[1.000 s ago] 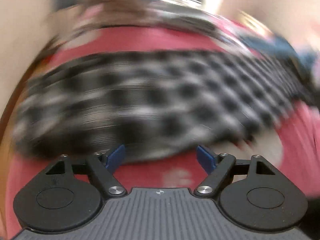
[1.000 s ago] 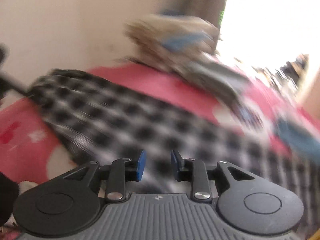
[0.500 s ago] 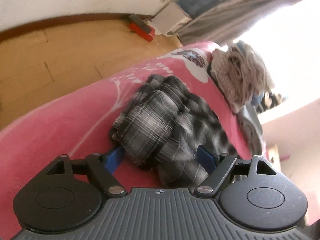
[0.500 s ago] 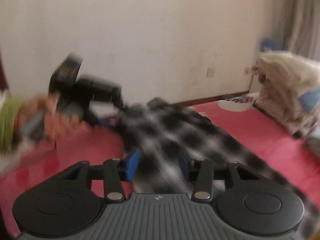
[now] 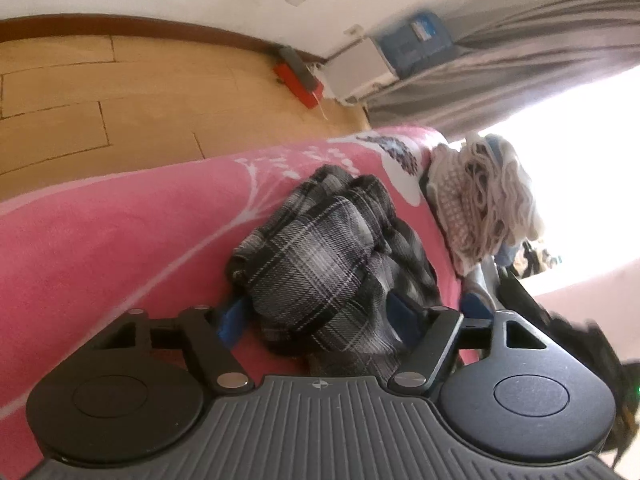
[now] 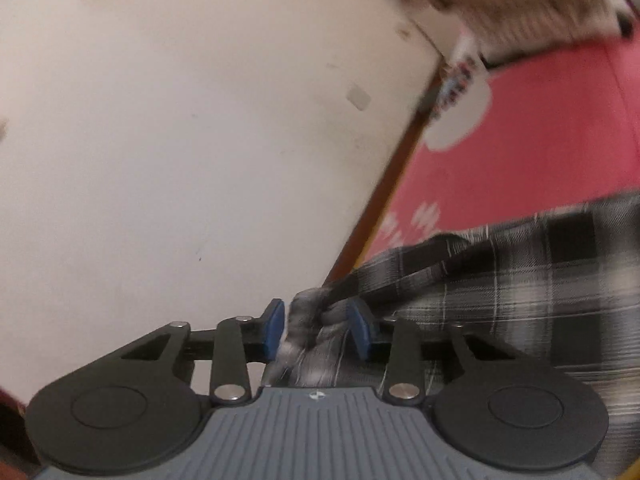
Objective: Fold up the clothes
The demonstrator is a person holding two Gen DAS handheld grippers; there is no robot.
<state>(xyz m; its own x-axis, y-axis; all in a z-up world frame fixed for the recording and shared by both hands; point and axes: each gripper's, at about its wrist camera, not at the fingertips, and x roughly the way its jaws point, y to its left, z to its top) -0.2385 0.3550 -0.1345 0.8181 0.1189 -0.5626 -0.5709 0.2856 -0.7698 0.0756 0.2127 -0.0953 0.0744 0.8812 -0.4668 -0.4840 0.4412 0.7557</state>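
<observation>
Left wrist view: the left gripper (image 5: 316,316), jaws closing, straddles a bunched black-and-white plaid garment (image 5: 320,264) at lower centre; whether the blue pads (image 5: 232,316) press the cloth cannot be told. The garment lies on a pink floral bedspread (image 5: 120,240), with a cream knit pile (image 5: 484,200) at right and wood floor (image 5: 100,100) at upper left. Right wrist view: the right gripper (image 6: 316,330), jaws closing, pinches a gathered fold of the same garment (image 6: 520,280) at lower centre.
</observation>
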